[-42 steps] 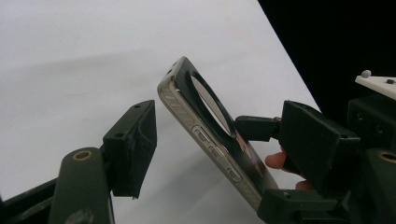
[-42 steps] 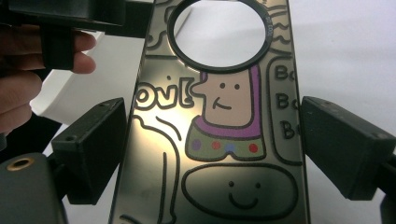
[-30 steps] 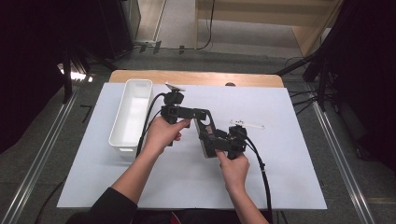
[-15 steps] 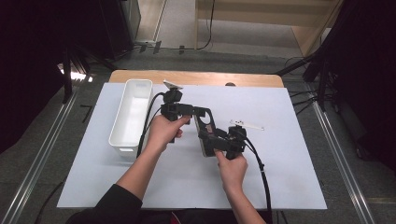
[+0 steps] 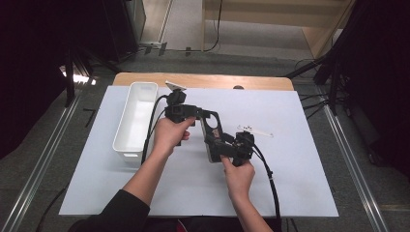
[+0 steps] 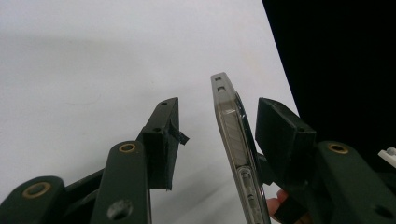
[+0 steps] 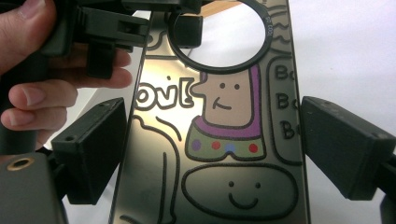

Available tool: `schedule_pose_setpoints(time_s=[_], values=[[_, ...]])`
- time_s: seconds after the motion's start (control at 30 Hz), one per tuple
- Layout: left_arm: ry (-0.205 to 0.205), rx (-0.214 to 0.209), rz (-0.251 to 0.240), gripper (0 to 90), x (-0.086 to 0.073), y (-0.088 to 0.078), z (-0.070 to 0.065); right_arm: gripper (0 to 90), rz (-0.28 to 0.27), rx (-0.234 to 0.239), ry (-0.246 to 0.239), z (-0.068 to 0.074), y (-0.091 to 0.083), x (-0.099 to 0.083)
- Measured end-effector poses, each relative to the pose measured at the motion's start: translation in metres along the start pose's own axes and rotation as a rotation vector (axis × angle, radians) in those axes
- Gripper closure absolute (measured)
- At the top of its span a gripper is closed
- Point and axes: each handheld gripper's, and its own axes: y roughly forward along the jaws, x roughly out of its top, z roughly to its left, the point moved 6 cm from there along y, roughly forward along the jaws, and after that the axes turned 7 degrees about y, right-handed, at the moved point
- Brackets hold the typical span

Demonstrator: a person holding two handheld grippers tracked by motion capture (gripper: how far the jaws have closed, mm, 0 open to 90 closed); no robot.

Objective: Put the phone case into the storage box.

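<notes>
Seen from the high view, the phone case is a dark slab held just above the middle of the white desk, between the two hands. The right tool view gives its face: cartoon drawings, a figure in a purple collar with coloured dots, a smiling face below, and a black ring at the far end of the case. The left tool view shows the case edge-on, a clear rim with small slots.

The right tool pinches the case's near end, its two pads pressed on the long edges, as the right tool view shows. The left tool straddles the far end of the case; its jaws have just been closing with the case between them. The right-hand pad sits just beside the case, possibly touching, while the other pad stands clear of it, so it is still spread.

The left hand reaches in from left of the case, forearm slanting across the desk; the right hand grips from below the case, wrist straight.

A white bin lies left of the case, a small clear piece just right of it. Bare desk lies on the near side of the case, towards the front edge.
</notes>
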Motion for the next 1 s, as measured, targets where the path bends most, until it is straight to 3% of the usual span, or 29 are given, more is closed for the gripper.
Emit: schedule_pose_setpoints(time_s=[0.4,1.0], values=[[-0.021,0.001,-0.004,55.0,0.0018,0.0023,0.0027,9.7,-0.006,-0.002,-0.005,-0.0003,-0.0002,-0.0018],[0.006,-0.016,-0.023,67.5,0.0020,0.0046,-0.0027,9.7,0.009,-0.009,-0.013,0.0009,0.0050,-0.0058]])
